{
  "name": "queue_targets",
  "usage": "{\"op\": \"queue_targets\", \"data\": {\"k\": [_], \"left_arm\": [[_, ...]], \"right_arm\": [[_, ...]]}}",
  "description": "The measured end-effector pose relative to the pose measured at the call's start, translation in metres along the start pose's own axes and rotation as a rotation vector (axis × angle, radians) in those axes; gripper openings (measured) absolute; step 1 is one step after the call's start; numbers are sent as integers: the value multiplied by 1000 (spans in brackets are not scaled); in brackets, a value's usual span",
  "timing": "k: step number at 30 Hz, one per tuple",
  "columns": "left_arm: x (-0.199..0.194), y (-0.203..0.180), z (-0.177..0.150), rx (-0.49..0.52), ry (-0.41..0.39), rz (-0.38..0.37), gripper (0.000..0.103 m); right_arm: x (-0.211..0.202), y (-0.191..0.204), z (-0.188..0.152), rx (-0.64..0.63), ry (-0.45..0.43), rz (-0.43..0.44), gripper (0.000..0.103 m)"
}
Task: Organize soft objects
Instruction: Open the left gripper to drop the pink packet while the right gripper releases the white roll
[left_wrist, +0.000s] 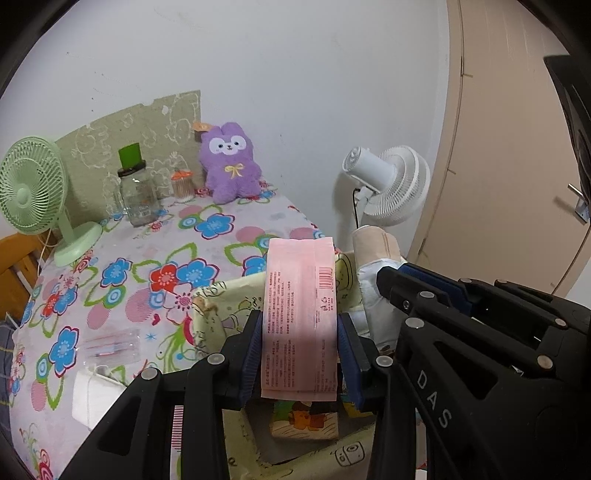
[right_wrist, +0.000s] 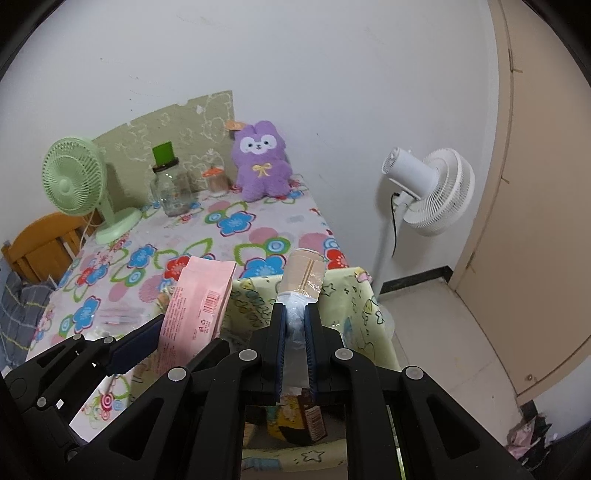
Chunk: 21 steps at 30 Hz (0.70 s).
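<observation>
Two grippers, each loaded, above a yellow fabric bin (left_wrist: 221, 325): left gripper (left_wrist: 300, 354) clamps a pink packet (left_wrist: 299, 317) mid-length; right gripper (right_wrist: 294, 332) pinches shut on a wrapped beige roll's (right_wrist: 304, 271) plastic tail. Both look light, pliable, likely slippery. Beyond, a purple plush (left_wrist: 229, 162) sits.

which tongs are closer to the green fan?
Left. The left tongs, holding the pink pack, are on the green fan's side; the right tongs, gripping a beige wrapped item, sit farther right.
</observation>
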<state>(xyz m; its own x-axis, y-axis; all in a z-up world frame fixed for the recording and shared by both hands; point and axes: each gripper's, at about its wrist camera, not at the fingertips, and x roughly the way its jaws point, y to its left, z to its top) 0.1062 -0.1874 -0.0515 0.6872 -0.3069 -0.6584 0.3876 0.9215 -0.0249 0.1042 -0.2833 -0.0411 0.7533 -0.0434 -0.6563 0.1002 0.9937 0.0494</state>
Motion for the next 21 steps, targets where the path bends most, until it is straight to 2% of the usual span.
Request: {"op": "queue_targets", "data": {"k": [9, 11, 13, 17, 19, 20, 21], "left_arm": [[18, -3, -2, 6, 46, 11, 41], [21, -1, -2, 2, 60, 11, 43], [23, 0, -2, 0, 67, 13, 51], [25, 1, -2, -2, 76, 19, 60], [25, 1, -2, 0, 75, 22, 65], [25, 1, -2, 0, 75, 22, 65], [25, 1, -2, 1, 76, 22, 67]], "right_arm": [[21, -10, -5, 27, 38, 2, 13], [24, -9, -4, 28, 45, 4, 13], [27, -9, -4, 28, 51, 6, 13], [32, -8, -5, 28, 62, 7, 15], [33, -7, -5, 24, 67, 7, 17], [33, -7, -5, 24, 69, 7, 21], [33, -7, -5, 23, 73, 9, 30]]}}
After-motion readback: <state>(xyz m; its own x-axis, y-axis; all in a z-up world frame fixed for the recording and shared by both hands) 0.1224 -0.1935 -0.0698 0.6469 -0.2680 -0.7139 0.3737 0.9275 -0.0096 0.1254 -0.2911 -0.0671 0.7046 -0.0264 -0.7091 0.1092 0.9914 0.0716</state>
